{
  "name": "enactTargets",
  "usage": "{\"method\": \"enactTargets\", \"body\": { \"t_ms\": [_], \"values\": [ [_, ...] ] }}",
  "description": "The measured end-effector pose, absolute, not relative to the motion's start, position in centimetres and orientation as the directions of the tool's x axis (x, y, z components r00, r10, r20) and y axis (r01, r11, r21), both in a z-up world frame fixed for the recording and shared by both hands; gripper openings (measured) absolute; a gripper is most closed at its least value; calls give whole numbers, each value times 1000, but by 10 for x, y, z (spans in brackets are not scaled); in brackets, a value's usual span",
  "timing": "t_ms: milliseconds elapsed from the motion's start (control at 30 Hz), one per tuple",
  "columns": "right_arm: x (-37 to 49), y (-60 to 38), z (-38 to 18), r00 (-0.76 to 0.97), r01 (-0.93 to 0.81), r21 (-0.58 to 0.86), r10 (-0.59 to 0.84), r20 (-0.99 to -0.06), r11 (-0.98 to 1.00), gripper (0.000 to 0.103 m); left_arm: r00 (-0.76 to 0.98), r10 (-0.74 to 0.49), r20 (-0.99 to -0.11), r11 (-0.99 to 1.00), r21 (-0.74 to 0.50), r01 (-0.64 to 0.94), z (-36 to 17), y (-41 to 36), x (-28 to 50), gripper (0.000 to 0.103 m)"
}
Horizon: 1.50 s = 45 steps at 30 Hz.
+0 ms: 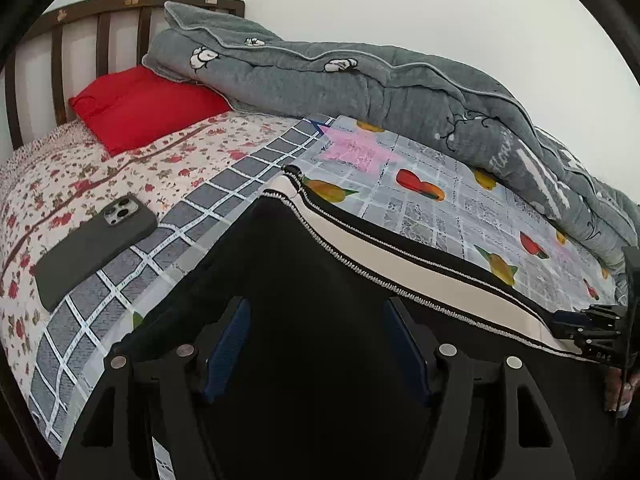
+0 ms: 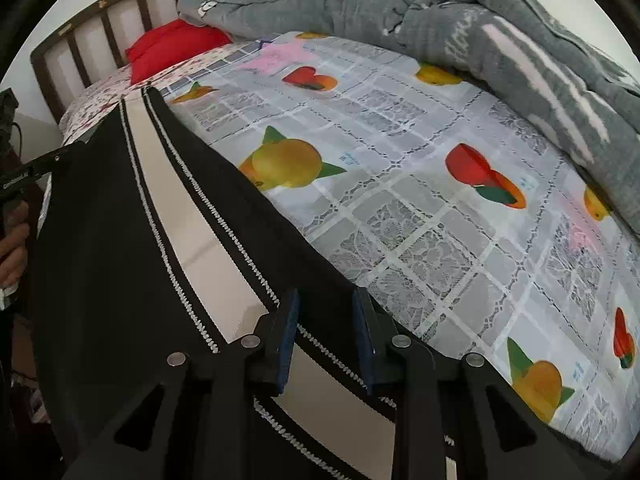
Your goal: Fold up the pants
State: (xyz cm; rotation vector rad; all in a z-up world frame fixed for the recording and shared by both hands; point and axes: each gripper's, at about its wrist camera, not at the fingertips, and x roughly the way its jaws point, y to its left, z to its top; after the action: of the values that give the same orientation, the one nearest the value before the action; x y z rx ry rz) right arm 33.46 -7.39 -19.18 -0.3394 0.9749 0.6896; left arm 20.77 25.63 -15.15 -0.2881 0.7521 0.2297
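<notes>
Black pants (image 1: pixel 320 264) with a cream side stripe (image 1: pixel 400 256) edged in white stitching lie along the near edge of the bed. My left gripper (image 1: pixel 316 340) is open, its blue pads (image 1: pixel 228 340) apart over the black cloth. My right gripper (image 2: pixel 325 340) is open with a narrower gap, its pads (image 2: pixel 286 340) straddling the stripe (image 2: pixel 184 208) and the pants' black edge (image 2: pixel 100 220). The right gripper also shows at the right edge of the left wrist view (image 1: pixel 596 328), by the stripe's end. The left gripper shows at the left edge of the right wrist view (image 2: pixel 36 168).
A fruit-print plastic sheet (image 2: pixel 400 200) covers the floral bedsheet (image 1: pixel 100 176). A phone in a dark case (image 1: pixel 96 248) lies left of the pants. A red pillow (image 1: pixel 144 108) and a rolled grey quilt (image 1: pixel 360 80) lie at the back by the headboard (image 1: pixel 80 32).
</notes>
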Motion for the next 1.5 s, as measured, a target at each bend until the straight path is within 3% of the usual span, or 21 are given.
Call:
{"method": "enactTargets", "body": {
  "t_ms": [67,100,133,200,500,667,900,1067,1200,1333,1500],
  "values": [
    [336,-72,-193,366,-691,26,381,-849,723,26,707,93,-701,933,-187,-308,-153,259,207,67],
    [336,-72,-193,359,-703,28,388,-849,711,21,708,90,-700,933,-190,-307,-153,260,206,67],
    [336,-72,-193,351,-711,36,399,-847,702,10,709,92,-699,933,-188,-306,-153,260,204,67],
    [332,-69,-192,364,-720,14,395,-843,694,6,708,99,-699,935,-179,-307,-153,260,203,67],
    [321,-80,-156,465,-713,-24,446,-765,701,3,712,134,-690,932,-158,-328,-151,278,193,67],
    [333,-62,-191,457,-693,-84,347,-819,716,3,706,145,-693,917,-174,-359,-154,290,187,67],
    [326,-76,-169,513,-611,-66,331,-792,789,10,714,134,-687,918,-184,-350,-153,295,164,67],
    [291,-92,-146,596,-529,-101,285,-751,843,15,709,206,-675,918,-117,-378,-142,299,138,67],
    [252,-109,-138,645,-478,-134,243,-724,868,33,702,187,-687,900,-168,-403,-147,317,120,67],
    [211,-132,-136,669,-439,-126,230,-707,890,33,735,98,-671,890,-271,-366,-156,327,113,57],
    [180,-160,-132,684,-381,-86,218,-696,921,33,741,84,-666,898,-272,-346,-160,321,127,52]
  ]
}}
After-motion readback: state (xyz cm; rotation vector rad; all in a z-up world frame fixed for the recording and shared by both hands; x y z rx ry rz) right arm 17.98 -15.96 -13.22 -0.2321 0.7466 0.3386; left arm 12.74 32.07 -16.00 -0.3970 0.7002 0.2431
